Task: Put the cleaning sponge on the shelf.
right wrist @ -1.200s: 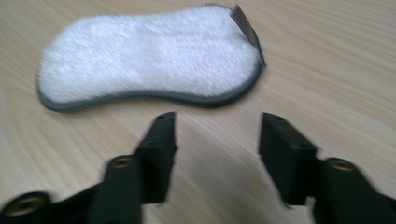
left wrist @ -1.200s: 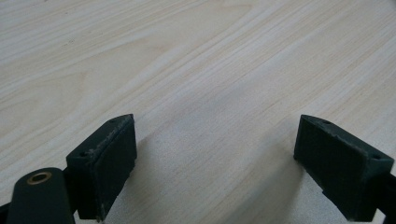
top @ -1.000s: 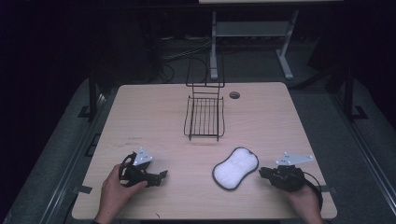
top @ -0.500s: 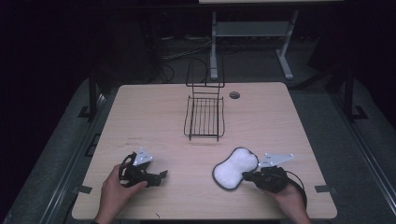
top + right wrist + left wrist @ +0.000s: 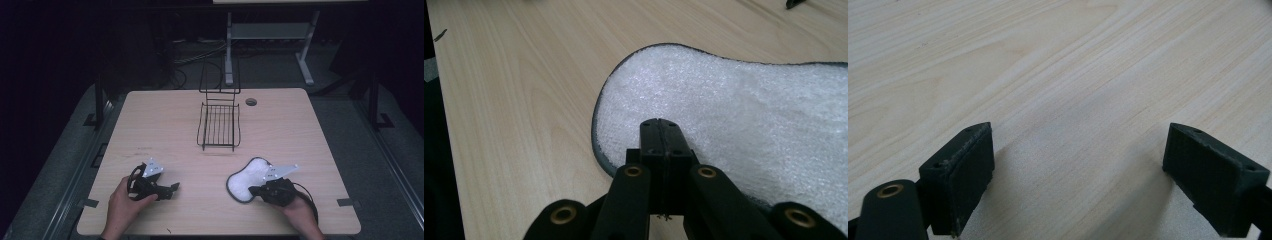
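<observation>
**Right gripper closed over the white pad's near edge, left gripper idle and wide**

A person stands at the near side of a pale wooden table (image 5: pixel 165 115) with 2 hand-held grippers. The right gripper (image 5: pixel 256 190) sits at the near-right part of the table, its 2 black jaws pressed flat together with no gap. In the right gripper view those closed jaws (image 5: pixel 660 137) lie over the near edge of a white fleecy pad (image 5: pixel 744 115), which has a dark trim round its rim. Whether any of the fabric is pinched between the jaws cannot be told from here; the tips look to rest on top of it.

The pad (image 5: pixel 246 178) lies flat on the wood, its narrower end angled away toward the far right, and it is well apart from the black wire basket (image 5: pixel 218 126) standing near the table's middle.

The left gripper (image 5: pixel 171 189) rests at the near-left, held low over bare wood. Its jaws stand wide apart in the left gripper view, with only tabletop between them.
</observation>
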